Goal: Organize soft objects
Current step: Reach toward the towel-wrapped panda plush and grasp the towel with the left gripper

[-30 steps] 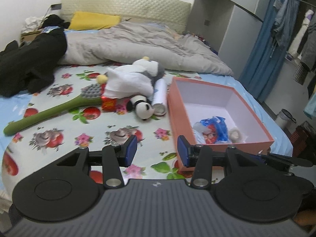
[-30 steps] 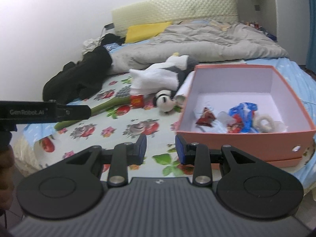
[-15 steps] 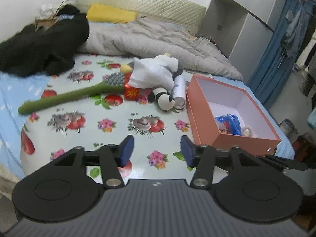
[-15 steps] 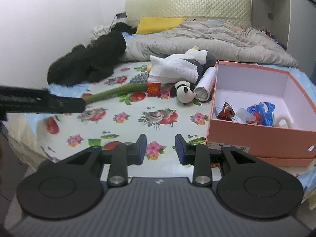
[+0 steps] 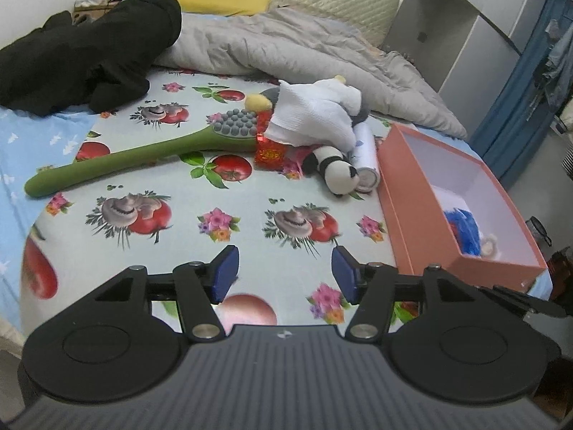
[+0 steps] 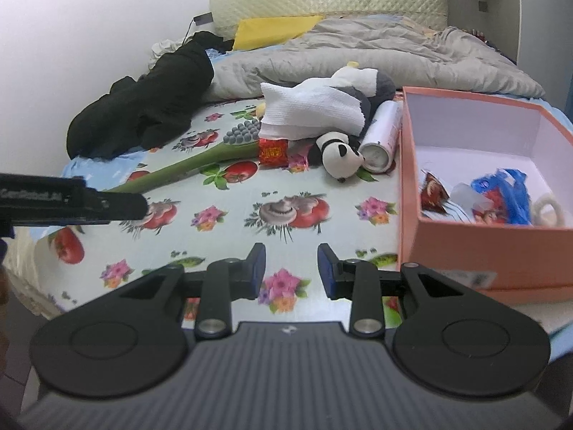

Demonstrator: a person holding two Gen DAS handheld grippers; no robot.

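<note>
A small panda plush lies on the flowered bed sheet beside a white cloth draped over a grey-and-white plush. A green massage hammer, a red packet and a white tube lie next to them. The orange box at the right holds blue and red items. My left gripper and my right gripper are both open and empty, above the near edge of the bed.
A black garment lies at the left, a grey duvet and a yellow pillow at the back. A blue curtain hangs at the right. The left gripper's side shows in the right view.
Both grippers have pulled back and shifted left, so more of the sheet shows. The left gripper's jaws have opened wider. Nothing on the bed has moved.
</note>
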